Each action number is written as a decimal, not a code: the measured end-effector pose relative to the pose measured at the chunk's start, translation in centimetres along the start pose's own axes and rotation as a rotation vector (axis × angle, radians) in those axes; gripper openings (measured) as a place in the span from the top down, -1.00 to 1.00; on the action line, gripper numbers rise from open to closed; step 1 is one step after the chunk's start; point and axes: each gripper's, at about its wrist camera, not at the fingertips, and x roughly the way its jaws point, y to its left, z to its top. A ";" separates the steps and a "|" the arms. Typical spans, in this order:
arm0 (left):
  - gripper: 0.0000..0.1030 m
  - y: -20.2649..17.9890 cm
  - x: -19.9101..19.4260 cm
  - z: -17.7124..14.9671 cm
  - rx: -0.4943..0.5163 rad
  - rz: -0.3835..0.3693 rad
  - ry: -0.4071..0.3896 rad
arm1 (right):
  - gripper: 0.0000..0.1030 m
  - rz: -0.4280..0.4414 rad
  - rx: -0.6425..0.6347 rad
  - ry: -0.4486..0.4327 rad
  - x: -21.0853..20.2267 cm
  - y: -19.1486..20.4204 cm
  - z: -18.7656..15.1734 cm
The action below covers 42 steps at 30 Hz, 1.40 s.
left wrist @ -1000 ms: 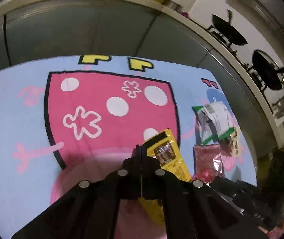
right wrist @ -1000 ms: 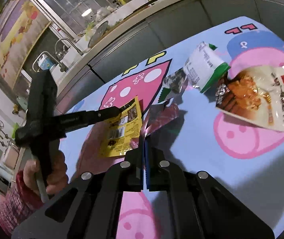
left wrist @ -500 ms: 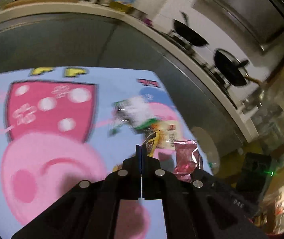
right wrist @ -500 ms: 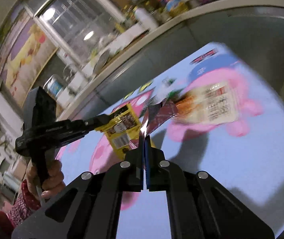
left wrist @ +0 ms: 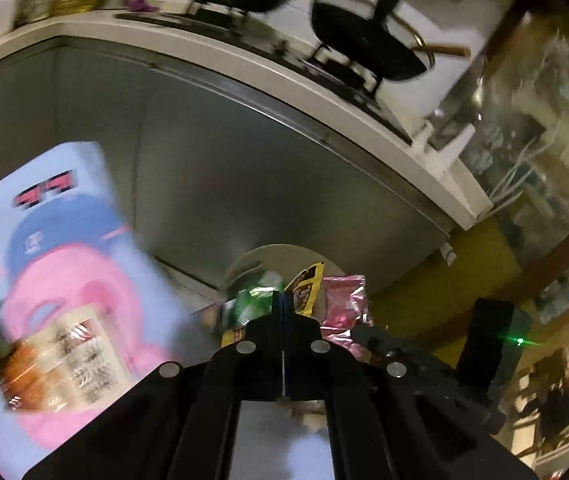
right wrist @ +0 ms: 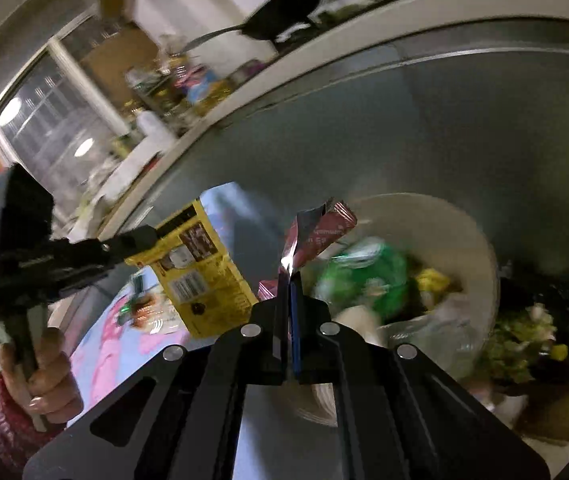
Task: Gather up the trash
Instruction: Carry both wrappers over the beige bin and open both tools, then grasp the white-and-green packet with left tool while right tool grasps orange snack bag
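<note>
My left gripper is shut on a yellow snack wrapper, which also shows in the right wrist view hanging from the left gripper. My right gripper is shut on a pink foil wrapper, which also shows in the left wrist view. Both wrappers hang in the air near a round white bin that holds green and yellow trash. The bin's rim shows just beyond my left fingertips.
A cartoon mat lies on the floor with an orange snack bag on it. Grey cabinet fronts rise behind the bin under a counter with black pans. A dark bag of green scraps sits right of the bin.
Both grippers have swung right, off the mat and toward the white bin, each carrying its wrapper. The mat has slid to the left of both views.
</note>
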 end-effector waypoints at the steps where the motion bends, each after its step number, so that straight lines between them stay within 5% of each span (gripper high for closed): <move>1: 0.99 -0.7 1.0 0.4 0.012 0.006 0.010 | 0.93 -0.017 0.017 0.006 0.2 -1.1 0.3; 3: 0.89 -2.1 3.5 0.9 0.033 0.048 0.044 | 0.82 -0.034 0.044 0.029 0.8 -2.5 0.3; 4: 0.75 -2.4 4.2 0.9 0.037 0.070 0.059 | 0.55 -0.042 0.055 0.045 1.1 -3.1 0.3; 6: 0.11 -2.8 5.8 0.5 0.043 0.117 0.088 | 0.14 -0.065 0.073 0.028 1.0 -3.8 0.1; 7: 0.06 -2.8 6.1 0.3 0.043 0.133 0.090 | 0.12 -0.071 0.079 0.008 0.6 -3.6 -0.3; 16: 0.06 -0.8 1.8 -0.8 -0.031 0.143 0.013 | 0.12 -0.044 0.111 -0.098 -2.3 -2.6 -0.3; 22: 0.06 3.4 -4.6 -5.2 -0.093 0.116 -0.053 | 0.12 0.059 0.020 -0.044 -1.2 2.6 -1.2; 32: 0.05 15.7 -14.8 -15.1 -0.290 0.222 -0.104 | 0.15 0.190 -0.131 0.168 7.8 14.2 -3.9; 38: 0.05 20.0 -18.2 -17.7 -0.389 0.268 -0.154 | 0.09 0.250 -0.233 0.260 14.8 22.7 -3.7; 42: 0.05 21.7 -19.8 -18.4 -0.440 0.263 -0.184 | 0.15 0.202 -0.290 0.345 20.1 26.3 -4.6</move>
